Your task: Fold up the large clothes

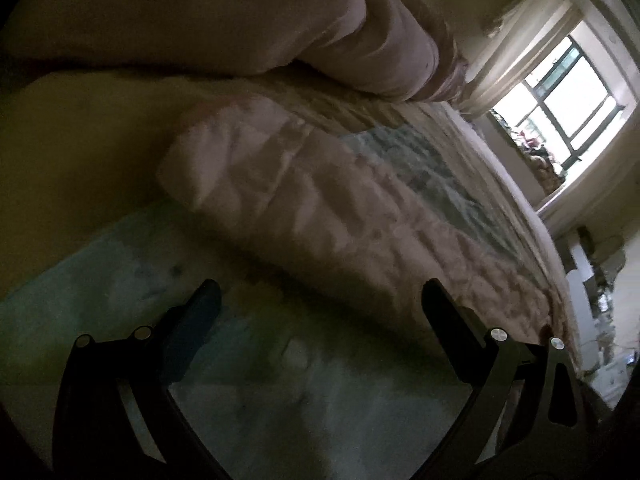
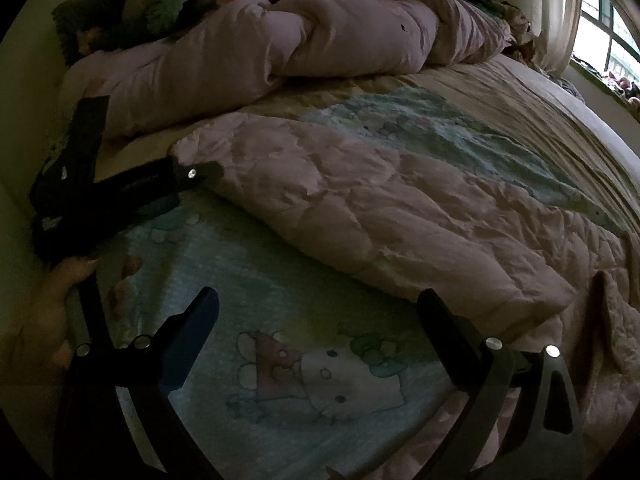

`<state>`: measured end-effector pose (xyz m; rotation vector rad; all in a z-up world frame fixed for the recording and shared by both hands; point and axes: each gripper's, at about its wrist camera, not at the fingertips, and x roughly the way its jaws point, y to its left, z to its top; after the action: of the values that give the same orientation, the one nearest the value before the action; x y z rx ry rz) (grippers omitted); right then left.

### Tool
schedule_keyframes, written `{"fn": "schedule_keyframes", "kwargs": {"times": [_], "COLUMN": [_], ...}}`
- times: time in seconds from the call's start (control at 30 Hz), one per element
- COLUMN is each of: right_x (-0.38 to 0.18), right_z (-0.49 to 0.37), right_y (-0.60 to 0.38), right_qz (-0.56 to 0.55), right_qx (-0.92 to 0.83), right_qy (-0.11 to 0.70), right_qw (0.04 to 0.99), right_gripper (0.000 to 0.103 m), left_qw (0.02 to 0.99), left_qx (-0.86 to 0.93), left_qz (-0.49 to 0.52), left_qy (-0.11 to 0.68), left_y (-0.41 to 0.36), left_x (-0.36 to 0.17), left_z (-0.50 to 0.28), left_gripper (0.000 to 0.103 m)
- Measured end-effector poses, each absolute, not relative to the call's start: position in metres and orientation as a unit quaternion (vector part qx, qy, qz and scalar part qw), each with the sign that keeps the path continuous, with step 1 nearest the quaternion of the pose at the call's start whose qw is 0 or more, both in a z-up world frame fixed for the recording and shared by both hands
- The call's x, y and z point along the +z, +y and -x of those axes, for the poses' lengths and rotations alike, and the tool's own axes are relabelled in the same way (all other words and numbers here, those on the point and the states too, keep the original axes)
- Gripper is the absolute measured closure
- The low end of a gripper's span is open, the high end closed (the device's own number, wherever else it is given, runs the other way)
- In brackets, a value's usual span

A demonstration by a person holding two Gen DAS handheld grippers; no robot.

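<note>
A large pink quilted piece (image 2: 380,208) lies folded in a long band across the bed, over a light blue sheet with a cartoon cat print (image 2: 320,368). My right gripper (image 2: 318,294) is open just above the sheet, in front of the band's near edge, holding nothing. My left gripper (image 1: 320,286) is also open and empty, low over the sheet, facing the left end of the pink quilted piece (image 1: 320,208). In the right wrist view the left gripper's fingers (image 2: 152,180) sit by the band's left corner, held by a hand (image 2: 36,340).
A bunched pink duvet (image 2: 280,40) and patterned bedding are piled along the back of the bed. A wall runs close on the left. A bright window (image 1: 568,92) with curtains stands beyond the bed's far side. Furniture clutter shows at the right past the bed edge.
</note>
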<state>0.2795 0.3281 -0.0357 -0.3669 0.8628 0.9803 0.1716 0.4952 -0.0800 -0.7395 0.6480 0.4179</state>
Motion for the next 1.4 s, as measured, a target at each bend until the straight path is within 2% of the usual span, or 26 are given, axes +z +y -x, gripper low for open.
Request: {"fn": "schedule_keyframes", "kwargs": {"times": [0.1, 0.2, 0.27, 0.3, 0.33, 0.47, 0.87, 1.4], "right_x": [-0.037, -0.039, -0.039, -0.039, -0.038, -0.032, 0.004, 0.051], "right_z": [-0.285, -0.29, -0.291, -0.292, -0.292, -0.294, -0.302, -0.302], "right_y": [0.327, 0.324, 0.321, 0.319, 0.316, 0.307, 0.243, 0.136], "right_qz": [0.163, 0.158, 0.154, 0.152, 0.149, 0.14, 0.087, 0.023], "right_qx": [0.449, 0.444, 0.442, 0.441, 0.441, 0.437, 0.415, 0.384], "right_qy": [0.402, 0.407, 0.408, 0.409, 0.408, 0.405, 0.384, 0.355], "right_qw": [0.781, 0.783, 0.784, 0.784, 0.786, 0.791, 0.82, 0.852], "right_gripper": [0.004, 0.004, 0.004, 0.004, 0.004, 0.004, 0.004, 0.004], "left_qw": [0.859, 0.855, 0.856, 0.857, 0.858, 0.874, 0.924, 0.953], "left_qx": [0.193, 0.198, 0.209, 0.211, 0.212, 0.206, 0.185, 0.153], "left_qz": [0.366, 0.376, 0.371, 0.371, 0.371, 0.355, 0.283, 0.215], "left_qy": [0.301, 0.297, 0.293, 0.29, 0.284, 0.259, 0.18, 0.151], "left_y": [0.504, 0.51, 0.513, 0.514, 0.516, 0.514, 0.463, 0.381], "left_x": [-0.085, -0.091, -0.09, -0.089, -0.088, -0.068, 0.017, 0.097], "left_z": [-0.183, -0.192, -0.196, -0.196, -0.195, -0.189, -0.163, -0.157], "left_gripper": [0.014, 0.029, 0.053, 0.058, 0.069, 0.087, 0.091, 0.092]}}
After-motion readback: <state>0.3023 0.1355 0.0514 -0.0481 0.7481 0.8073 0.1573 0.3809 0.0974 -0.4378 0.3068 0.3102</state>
